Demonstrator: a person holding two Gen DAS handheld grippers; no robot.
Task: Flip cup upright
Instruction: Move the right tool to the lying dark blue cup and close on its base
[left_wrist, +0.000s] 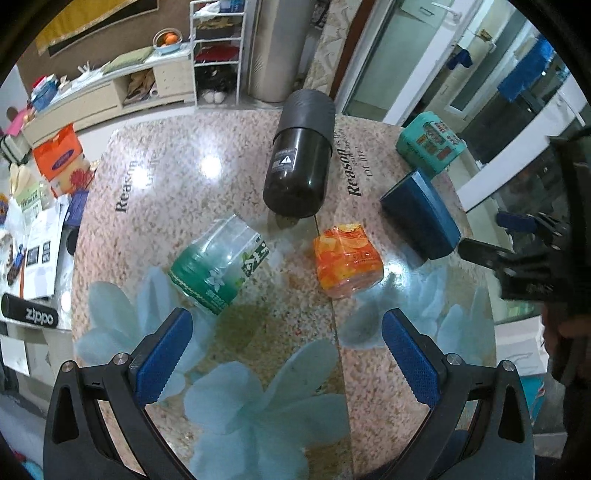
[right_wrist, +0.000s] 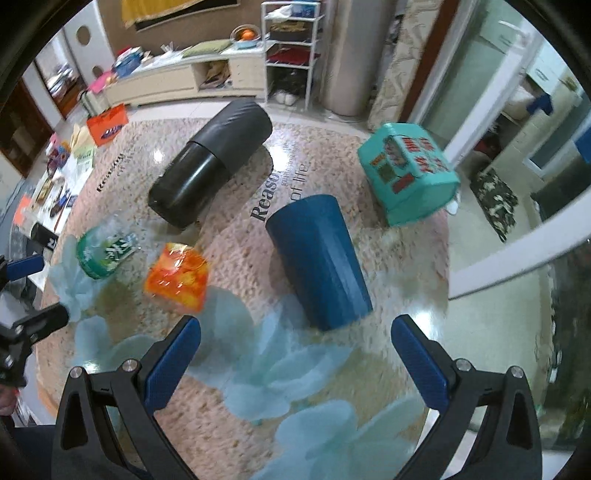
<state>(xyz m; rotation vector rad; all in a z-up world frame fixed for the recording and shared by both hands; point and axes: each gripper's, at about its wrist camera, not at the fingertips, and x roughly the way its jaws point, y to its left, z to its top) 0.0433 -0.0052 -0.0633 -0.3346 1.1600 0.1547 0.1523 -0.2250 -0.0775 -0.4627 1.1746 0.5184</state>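
Observation:
A dark blue ribbed cup (right_wrist: 319, 260) lies on its side on the speckled table, wider end toward the right gripper; it also shows in the left wrist view (left_wrist: 421, 214) at the right. My right gripper (right_wrist: 295, 350) is open and empty, hovering just in front of the cup. My left gripper (left_wrist: 288, 345) is open and empty above the table's near side, between a green container (left_wrist: 218, 260) and an orange packet (left_wrist: 347, 258). The right gripper's black body shows at the right edge of the left wrist view (left_wrist: 524, 266).
A black cylinder flask (left_wrist: 299, 155) lies on its side at the table's middle (right_wrist: 210, 158). A teal box (right_wrist: 408, 171) sits behind the cup near the table's far right edge. The green container (right_wrist: 105, 251) and orange packet (right_wrist: 177, 275) lie left of the cup.

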